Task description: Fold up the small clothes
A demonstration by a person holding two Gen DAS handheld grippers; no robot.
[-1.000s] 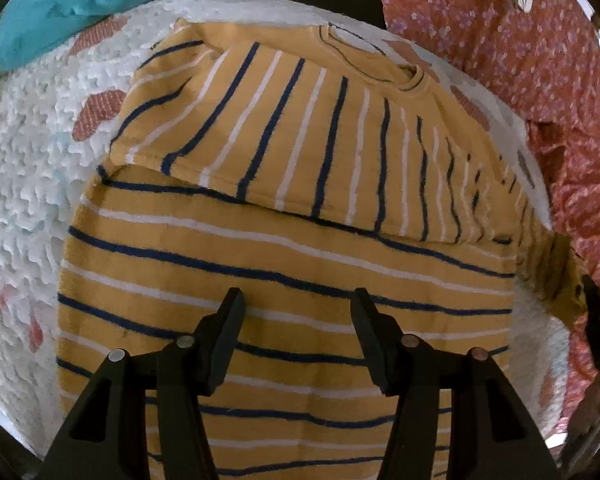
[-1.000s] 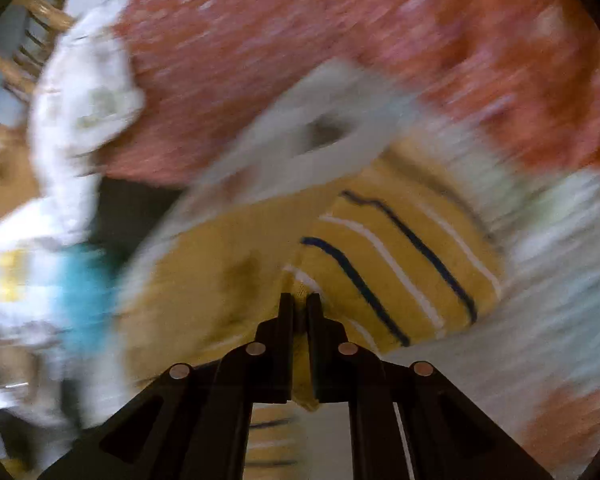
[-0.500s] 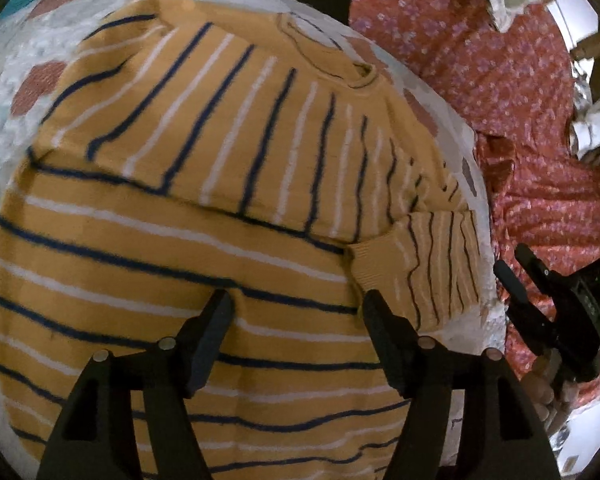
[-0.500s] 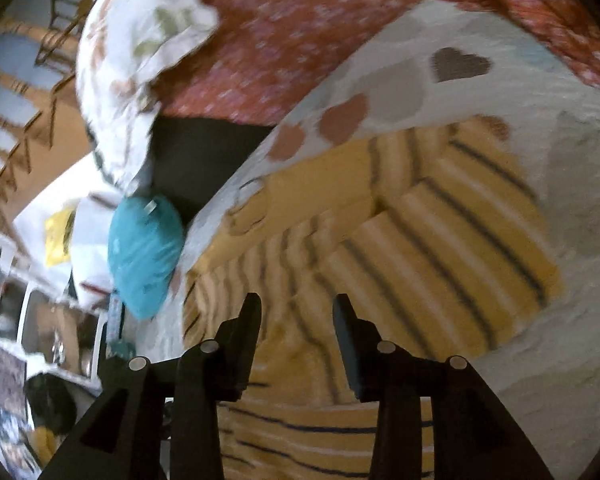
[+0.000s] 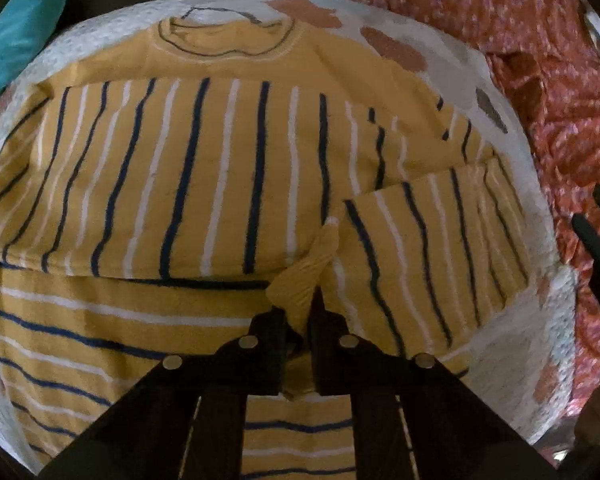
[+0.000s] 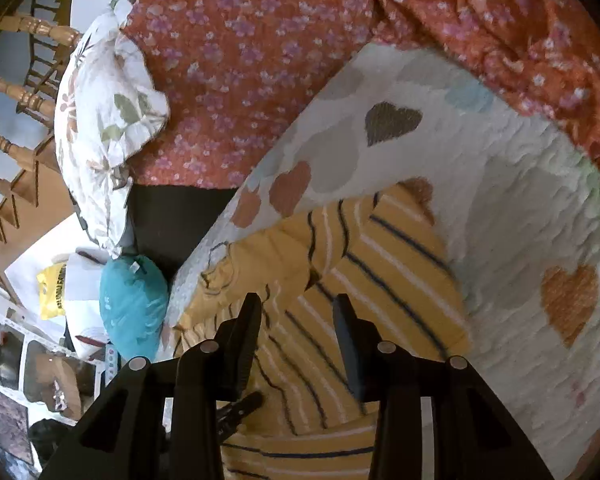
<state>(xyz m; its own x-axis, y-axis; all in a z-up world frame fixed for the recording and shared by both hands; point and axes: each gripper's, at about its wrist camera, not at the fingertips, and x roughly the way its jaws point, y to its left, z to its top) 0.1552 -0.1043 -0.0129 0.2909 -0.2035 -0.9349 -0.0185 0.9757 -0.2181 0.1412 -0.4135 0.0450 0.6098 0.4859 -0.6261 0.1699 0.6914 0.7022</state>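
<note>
A small yellow sweater point(image 5: 204, 184) with navy and white stripes lies on a white quilt with hearts point(image 5: 436, 56), neck away from me. Both sleeves are folded across the chest. My left gripper point(image 5: 300, 312) is shut on the ribbed cuff of the right sleeve point(image 5: 304, 276), just above the sweater's body. My right gripper point(image 6: 296, 312) is open and empty, hovering over the folded right sleeve point(image 6: 396, 280); its dark fingers also show at the right edge of the left wrist view point(image 5: 596, 236).
An orange floral blanket point(image 6: 260, 48) lies beyond the quilt. A teal cushion point(image 6: 134, 304) and a white floral pillow point(image 6: 104, 128) sit off the quilt's far edge. A wooden railing point(image 6: 24, 92) and shelves stand beyond.
My right gripper let go of the right sleeve, opened and drew back. My left gripper moved right and closed on that sleeve's cuff.
</note>
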